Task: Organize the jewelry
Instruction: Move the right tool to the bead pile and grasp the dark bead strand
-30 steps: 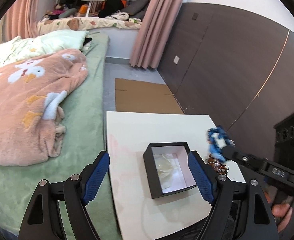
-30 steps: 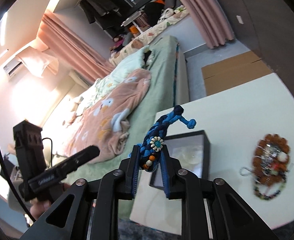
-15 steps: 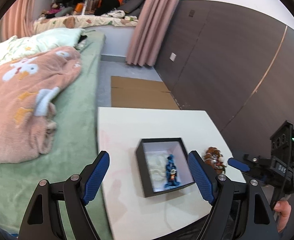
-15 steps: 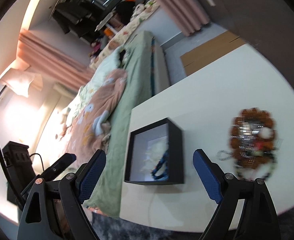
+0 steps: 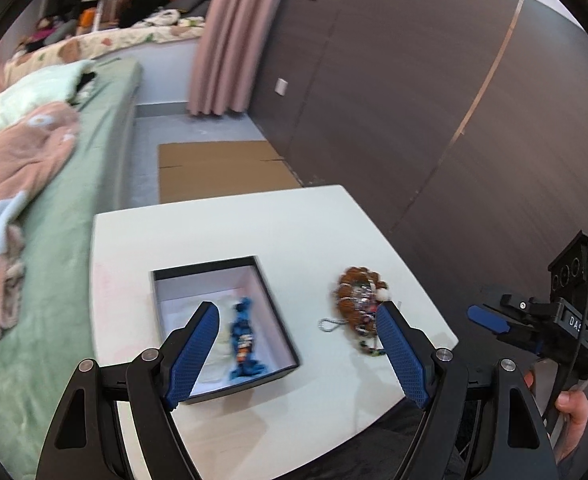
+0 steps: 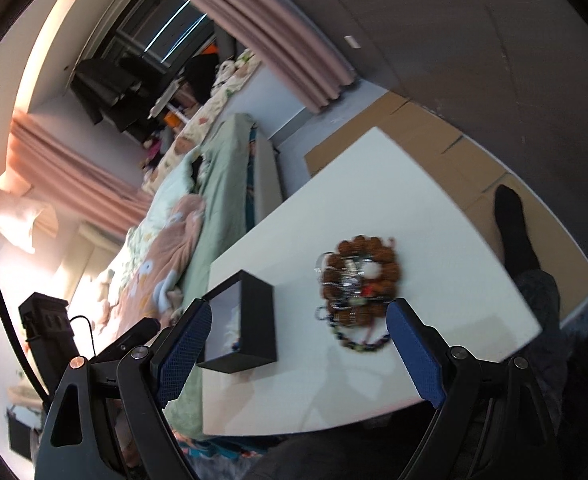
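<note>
Jewelry remaining to sort is a tangled heap (image 6: 355, 280): a brown bead bracelet (image 6: 389, 270) wound about silver chain and a dark beaded strand, lying on the white table (image 6: 433, 240) just beside the black box (image 6: 256, 322), apart from its wall. Inside the box, a blue braided bracelet (image 5: 244, 338) lies on the pale lining. The right gripper (image 6: 297, 354) hovers above the near table edge, jaws spread wide and empty, the heap between its blue pads (image 6: 413, 356) in view. The left gripper (image 5: 294, 354) hangs near the box, equally wide and empty. Judgement: one piece is stowed; the heap is next. The right gripper must descend, close on one strand only, and lift slowly lest the tangle follow.
</note>
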Tool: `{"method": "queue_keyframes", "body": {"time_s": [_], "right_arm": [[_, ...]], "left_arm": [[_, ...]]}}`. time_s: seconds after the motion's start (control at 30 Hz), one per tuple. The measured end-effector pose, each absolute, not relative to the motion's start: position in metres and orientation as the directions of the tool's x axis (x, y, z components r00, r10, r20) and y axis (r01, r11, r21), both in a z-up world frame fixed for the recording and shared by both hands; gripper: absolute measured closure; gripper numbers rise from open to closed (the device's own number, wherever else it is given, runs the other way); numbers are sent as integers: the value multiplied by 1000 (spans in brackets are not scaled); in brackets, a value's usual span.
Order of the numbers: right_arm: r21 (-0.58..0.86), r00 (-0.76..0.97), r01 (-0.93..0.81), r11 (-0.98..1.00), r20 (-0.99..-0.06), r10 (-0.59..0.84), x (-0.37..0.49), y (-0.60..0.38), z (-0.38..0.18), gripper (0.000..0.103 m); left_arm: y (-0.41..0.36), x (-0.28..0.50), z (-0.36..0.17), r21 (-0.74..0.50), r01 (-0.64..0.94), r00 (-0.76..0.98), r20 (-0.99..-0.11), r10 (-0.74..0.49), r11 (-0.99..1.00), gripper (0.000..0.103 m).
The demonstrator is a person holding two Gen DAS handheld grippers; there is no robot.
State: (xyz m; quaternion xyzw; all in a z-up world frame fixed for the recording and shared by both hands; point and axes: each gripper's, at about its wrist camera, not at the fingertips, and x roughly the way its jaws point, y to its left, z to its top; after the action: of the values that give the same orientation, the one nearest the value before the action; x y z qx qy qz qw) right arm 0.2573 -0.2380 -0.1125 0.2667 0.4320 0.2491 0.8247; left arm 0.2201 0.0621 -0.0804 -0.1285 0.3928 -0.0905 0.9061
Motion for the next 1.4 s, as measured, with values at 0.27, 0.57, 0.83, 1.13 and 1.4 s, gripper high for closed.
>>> {"method": "queue_keyframes", "body": {"time_s": [0.27,0.57,0.83,1.13,1.4], "right_arm": [[657,505,-147,740,-593,627,261,-261,-127,14],[637,481,-158,755,-618,622,264,-273,-149,27],[576,416,-199,793,-683,601,278,-252,-169,40],[464,364,-282,840,-758,541,294,-216,-185,51],[482,298,-336,810,-761,576,302,-206,-194,86]], "left_arm": [[21,238,-96,-292,148,614,-722,-319,945,38],[-7,247,-117,-239,213,554,-769,-319,947,51],[-3,252,-127,-234,184,542,-786,-297,955,60],[11,251,-123,-235,144,553,-786,-275,961,60],[13,251,-120,-240,145,558,-781,-280,960,60]]}}
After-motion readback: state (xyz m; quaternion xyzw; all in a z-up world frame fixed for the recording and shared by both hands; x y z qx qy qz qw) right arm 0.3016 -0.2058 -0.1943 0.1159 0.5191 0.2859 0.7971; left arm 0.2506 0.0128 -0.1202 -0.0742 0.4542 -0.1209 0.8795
